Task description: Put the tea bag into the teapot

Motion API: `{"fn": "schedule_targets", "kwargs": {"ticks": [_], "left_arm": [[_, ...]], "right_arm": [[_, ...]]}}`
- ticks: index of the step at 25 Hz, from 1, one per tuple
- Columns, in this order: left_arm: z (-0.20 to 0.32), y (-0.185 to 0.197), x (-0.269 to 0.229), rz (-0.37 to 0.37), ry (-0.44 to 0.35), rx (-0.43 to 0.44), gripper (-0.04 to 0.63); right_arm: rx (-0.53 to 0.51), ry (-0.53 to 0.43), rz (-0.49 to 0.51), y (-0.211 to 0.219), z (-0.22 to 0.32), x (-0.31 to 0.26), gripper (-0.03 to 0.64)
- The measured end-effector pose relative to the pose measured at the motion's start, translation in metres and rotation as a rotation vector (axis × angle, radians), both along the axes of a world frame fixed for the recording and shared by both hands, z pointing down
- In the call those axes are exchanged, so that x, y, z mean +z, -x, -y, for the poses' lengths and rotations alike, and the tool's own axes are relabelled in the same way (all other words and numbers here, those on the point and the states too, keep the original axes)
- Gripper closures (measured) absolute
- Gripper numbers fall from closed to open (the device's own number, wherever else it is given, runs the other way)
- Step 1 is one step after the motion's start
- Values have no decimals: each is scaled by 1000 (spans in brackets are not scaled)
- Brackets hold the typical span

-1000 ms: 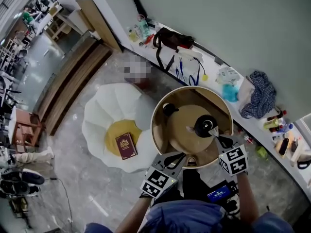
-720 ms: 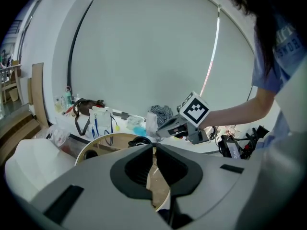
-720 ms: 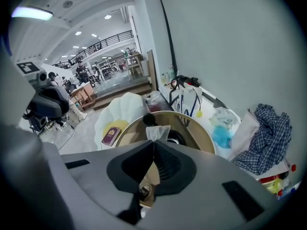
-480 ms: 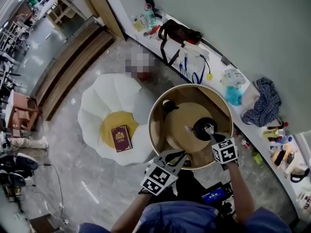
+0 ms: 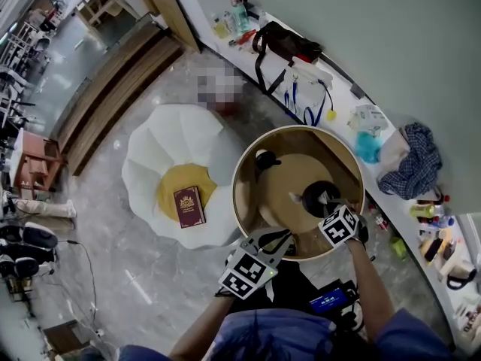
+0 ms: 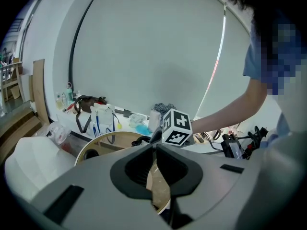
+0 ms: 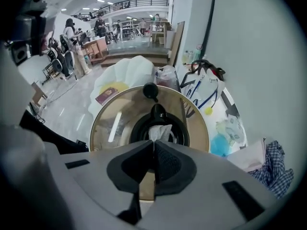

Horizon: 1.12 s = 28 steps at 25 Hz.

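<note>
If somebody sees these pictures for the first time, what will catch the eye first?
The right gripper, jaws shut on a white tea bag, holds it right over the open black teapot on the round wooden table. On the floor beside the table lies a big white flower-shaped cushion with a dark red book on its yellow middle.

left gripper (image 6: 156, 146): jaws together, tilted down | right gripper (image 7: 153, 143): jaws pressed together, aimed steeply down

My right gripper (image 7: 153, 145) hides the lower end of the tea bag (image 7: 159, 132) and the near rim of the teapot (image 7: 136, 130). In my head view the bag is too small to make out.
</note>
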<state>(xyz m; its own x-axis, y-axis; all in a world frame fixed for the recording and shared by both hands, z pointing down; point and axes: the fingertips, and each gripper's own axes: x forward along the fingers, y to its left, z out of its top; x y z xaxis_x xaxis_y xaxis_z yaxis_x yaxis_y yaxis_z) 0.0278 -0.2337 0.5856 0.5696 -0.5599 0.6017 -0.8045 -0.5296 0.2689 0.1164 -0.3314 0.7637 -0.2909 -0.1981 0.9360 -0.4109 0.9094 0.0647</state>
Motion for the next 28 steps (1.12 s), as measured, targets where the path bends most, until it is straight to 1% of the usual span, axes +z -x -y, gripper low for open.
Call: {"fn": "schedule_targets", "kwargs": {"ticks": [7,9,12,14,17,24,26,28], "left_arm": [[-7,3,5,-2,21,-10,575],[-9,3,6,-1,26,-10,575],[-10,2,7,-3,27,-12,575],[-11,2,7,-2,25,-15,575],[-14,5,8,4,25,-18,575],[-24,14,12,7,39,-38,575],[-27,15,12,8,43,-39,575],[-29,15,10,6,42,-40,575]], "right_arm": [[-22,30,-57,2,9,17,598],[-15,66,-63,3,11,20,598],[-6,144,-52,4,9,20,598],[-16,177,-54,5,8,23,598],[-57,164,-74,9,9,29,598],[-157,88,-181,16,14,34,598],[-164,78,-186,16,15,34,598],[-132,86,-161,14,14,32,598]]}}
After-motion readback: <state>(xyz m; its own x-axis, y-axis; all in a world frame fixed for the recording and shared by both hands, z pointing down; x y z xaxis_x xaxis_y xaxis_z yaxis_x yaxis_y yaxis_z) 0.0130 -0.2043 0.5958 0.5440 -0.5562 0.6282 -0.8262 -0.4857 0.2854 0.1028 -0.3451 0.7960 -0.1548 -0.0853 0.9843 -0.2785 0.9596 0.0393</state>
